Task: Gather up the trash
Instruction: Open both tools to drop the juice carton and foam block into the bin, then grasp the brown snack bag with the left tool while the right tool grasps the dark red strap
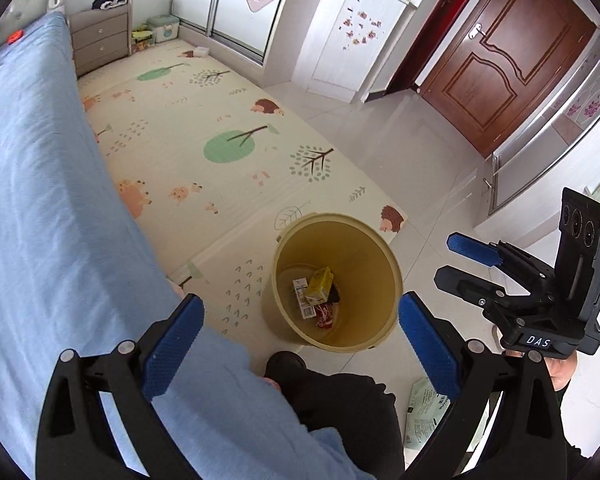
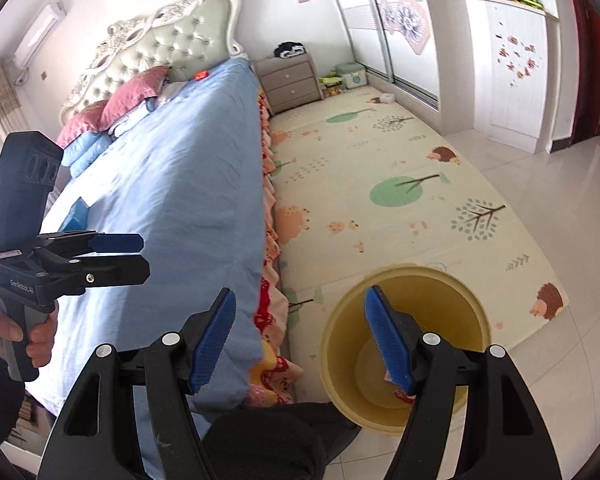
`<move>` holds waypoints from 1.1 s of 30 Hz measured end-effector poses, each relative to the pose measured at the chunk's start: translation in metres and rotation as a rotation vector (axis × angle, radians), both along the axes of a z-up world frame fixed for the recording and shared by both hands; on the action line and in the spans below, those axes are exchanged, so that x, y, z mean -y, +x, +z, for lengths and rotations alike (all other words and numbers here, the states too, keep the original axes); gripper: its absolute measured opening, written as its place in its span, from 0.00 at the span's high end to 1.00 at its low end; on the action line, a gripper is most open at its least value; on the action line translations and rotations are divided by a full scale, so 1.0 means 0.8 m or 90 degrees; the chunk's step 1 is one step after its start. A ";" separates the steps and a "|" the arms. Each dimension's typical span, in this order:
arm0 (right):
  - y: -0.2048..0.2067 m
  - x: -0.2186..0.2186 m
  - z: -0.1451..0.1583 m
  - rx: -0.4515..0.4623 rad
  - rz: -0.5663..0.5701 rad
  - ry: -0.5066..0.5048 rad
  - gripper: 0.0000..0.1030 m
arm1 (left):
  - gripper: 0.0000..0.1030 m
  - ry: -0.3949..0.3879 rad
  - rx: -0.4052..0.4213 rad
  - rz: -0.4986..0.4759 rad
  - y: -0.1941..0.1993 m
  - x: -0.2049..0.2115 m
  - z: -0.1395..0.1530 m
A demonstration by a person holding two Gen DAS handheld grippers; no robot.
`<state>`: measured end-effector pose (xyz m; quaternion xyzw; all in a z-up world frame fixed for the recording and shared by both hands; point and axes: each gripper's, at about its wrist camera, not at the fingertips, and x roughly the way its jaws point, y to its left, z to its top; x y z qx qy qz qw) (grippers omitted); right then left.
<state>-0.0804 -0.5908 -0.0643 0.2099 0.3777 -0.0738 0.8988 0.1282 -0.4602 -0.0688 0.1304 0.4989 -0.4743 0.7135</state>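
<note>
A yellow bin [image 1: 380, 280] stands on the floor at the edge of the play mat. At its bottom lie a yellow carton [image 1: 320, 282], a white packet [image 1: 302, 294] and a red wrapper [image 1: 326, 318]. My left gripper [image 1: 300, 308] hangs above the bin, open wide, with nothing between its blue pads. My right gripper [image 1: 444, 258] floats to the right of the bin, also open and empty. In the right wrist view the right gripper [image 2: 300, 294] frames the bin's rim [image 2: 408, 270] and the bed's edge, while the left gripper [image 2: 144, 255] is over the bed.
A green-and-white packet [image 1: 424, 404] lies on the tiles near the bin. The bed with a blue sheet [image 1: 40, 200] fills the left. A person's dark-clad leg [image 1: 340, 400] is just before the bin. Beyond are the play mat [image 1: 204, 120], a nightstand [image 1: 100, 36] and a brown door [image 1: 508, 64].
</note>
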 end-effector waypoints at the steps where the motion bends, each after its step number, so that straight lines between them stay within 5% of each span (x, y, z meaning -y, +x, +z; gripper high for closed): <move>1: 0.007 -0.014 0.009 0.009 0.017 -0.004 0.36 | 0.05 -0.007 0.008 0.011 0.003 -0.019 0.007; 17: 0.124 -0.263 0.102 0.116 0.281 -0.037 0.34 | 0.05 -0.040 0.104 0.244 0.039 -0.332 0.077; 33: 0.187 -0.447 0.085 0.072 0.422 -0.044 0.33 | 0.05 0.013 0.144 0.394 0.066 -0.543 0.048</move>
